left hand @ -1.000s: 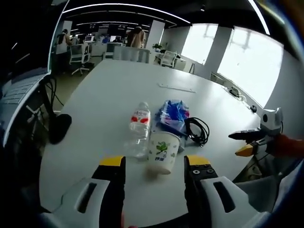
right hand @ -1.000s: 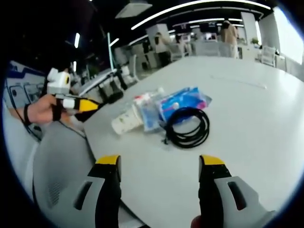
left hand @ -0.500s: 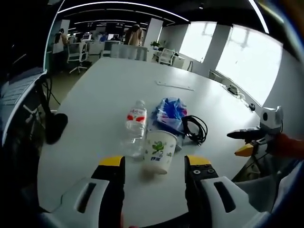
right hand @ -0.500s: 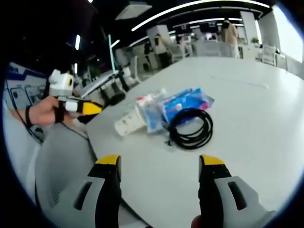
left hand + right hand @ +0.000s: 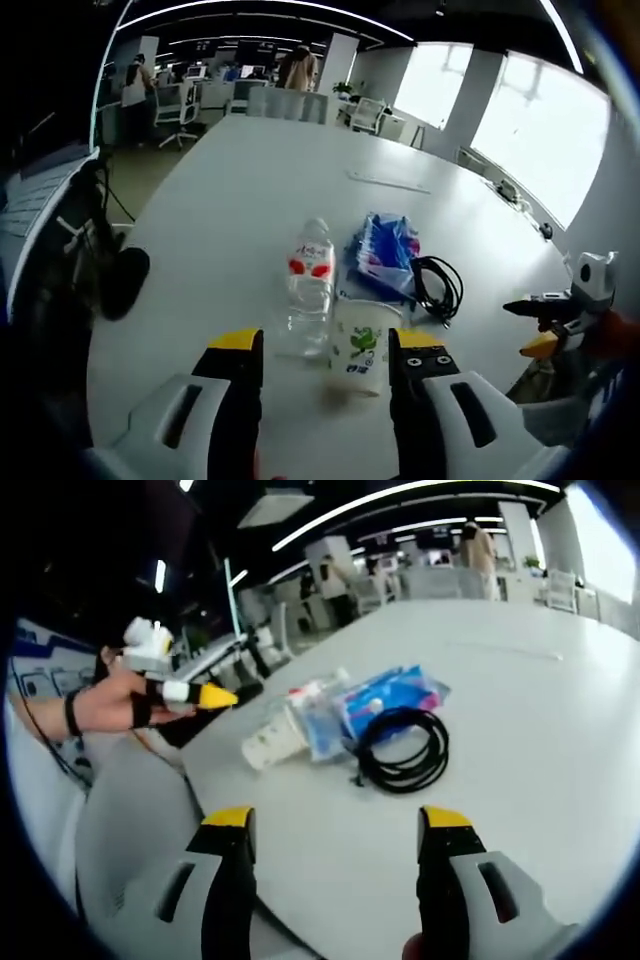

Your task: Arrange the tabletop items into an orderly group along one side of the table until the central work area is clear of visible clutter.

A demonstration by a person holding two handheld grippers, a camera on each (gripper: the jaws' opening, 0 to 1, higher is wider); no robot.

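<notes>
Left gripper view: left gripper at bottom centre, jaws spread apart, nothing between them but table. One paper cup with green print stands just beyond the jaw tips, lower centre. One clear water bottle with red label lies on its side just left of the cup, touching or nearly touching it. One blue plastic packet sits right of the bottle, centre frame. One coil of black cable lies against the packet's right edge. All four items are clustered together on the white table, near its close edge. One thin pale strip lies well apart, higher up the tabletop. One black chair at left edge of frame, beside the table. Right gripper shows at the right edge of this frame, lower right.

Right gripper view: right gripper at bottom centre, jaws wide apart, holding nothing. Same cluster sits centre frame: cup at left, bottle, packet, cable at right. Left gripper shows upper left here, held in one hand with a dark wristband.
</notes>
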